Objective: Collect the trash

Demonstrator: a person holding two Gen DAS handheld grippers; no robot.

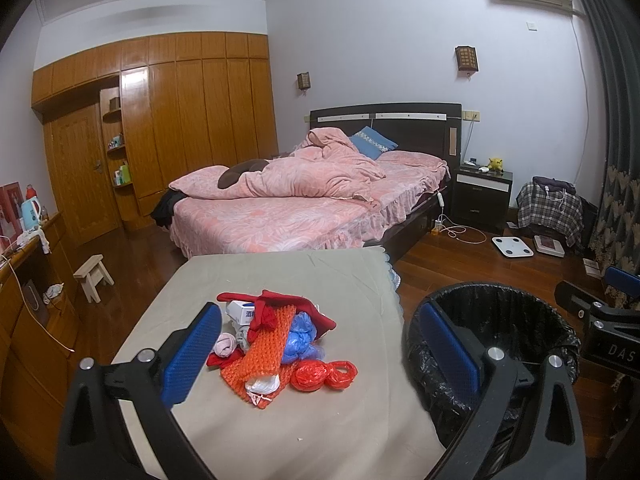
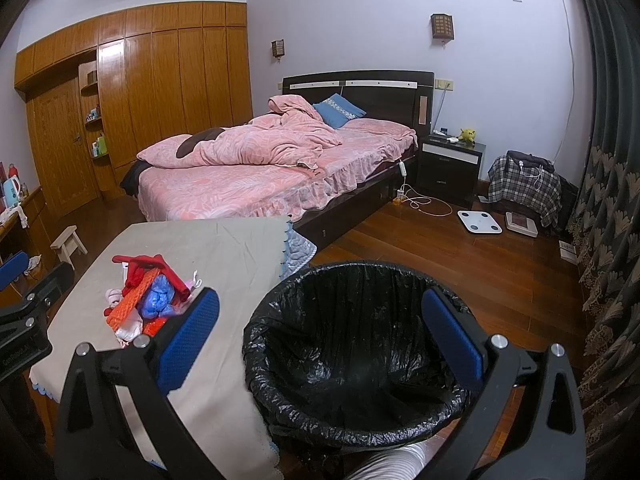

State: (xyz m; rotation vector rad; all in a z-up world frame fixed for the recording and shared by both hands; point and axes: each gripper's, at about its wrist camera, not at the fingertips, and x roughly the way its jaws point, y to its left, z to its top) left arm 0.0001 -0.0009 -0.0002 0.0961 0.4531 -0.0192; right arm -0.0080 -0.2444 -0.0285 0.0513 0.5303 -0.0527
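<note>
A pile of trash [image 1: 276, 340] lies on the grey-clothed table [image 1: 320, 440]: an orange foam net, a crumpled blue bag [image 1: 300, 336], red plastic bags [image 1: 322, 374], red cloth, a white box. My left gripper [image 1: 320, 336] is open and empty, above the table just short of the pile. A bin with a black liner [image 2: 356, 352] stands right of the table. My right gripper [image 2: 320, 320] is open and empty, over the bin's mouth. The pile also shows in the right wrist view [image 2: 150, 296], and the bin in the left wrist view [image 1: 516, 312].
A bed with pink bedding [image 1: 304, 196] stands behind the table. A dark nightstand [image 1: 482, 196], a white scale [image 1: 512, 246] and a plaid-covered heap [image 1: 550, 208] sit on the wood floor to the right. A small stool [image 1: 94, 276] and a wooden counter [image 1: 24, 264] are left.
</note>
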